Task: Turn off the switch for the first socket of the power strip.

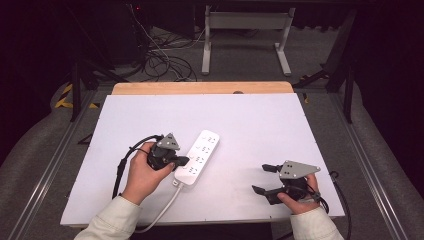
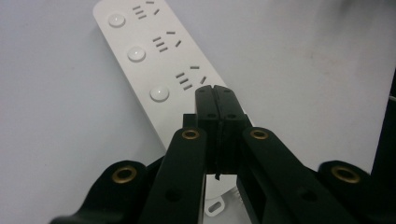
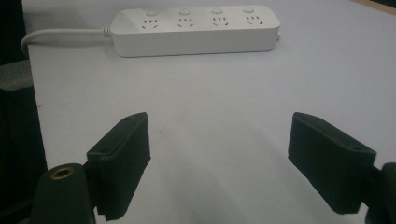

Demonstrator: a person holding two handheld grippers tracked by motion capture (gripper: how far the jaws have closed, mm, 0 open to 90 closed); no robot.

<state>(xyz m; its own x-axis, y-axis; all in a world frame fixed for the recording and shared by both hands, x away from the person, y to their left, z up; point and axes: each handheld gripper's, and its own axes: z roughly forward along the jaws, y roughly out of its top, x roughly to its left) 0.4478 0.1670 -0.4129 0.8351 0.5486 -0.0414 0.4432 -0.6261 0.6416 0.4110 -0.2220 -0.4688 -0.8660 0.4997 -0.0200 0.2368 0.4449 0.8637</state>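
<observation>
Power strip [image 1: 198, 157] lies on the white surface [image 1: 260, 120], long axis diagonal, cord end toward the person. Left hand-held gripper [image 2: 215, 100], clenched, presses its near end; right hand-held gripper [image 3: 217, 163] hovers released, well apart. Left gripper view reveals round buttons [image 2: 159, 93].

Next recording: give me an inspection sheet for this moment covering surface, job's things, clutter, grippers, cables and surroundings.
Surface: white table top, wooden strip along the far edge.
Job's things: white power strip lying flat, four outlets each with a round button.
Clutter: nothing seen.
Grippers: left gripper shut with nothing between its jaws, tips over the strip's cord end; right gripper open, apart from the strip and aimed at its long side.
Cables: white cord runs off the near edge; black gripper cable trails from the left gripper.
Surroundings: tangled floor cables, grey metal stand.
</observation>
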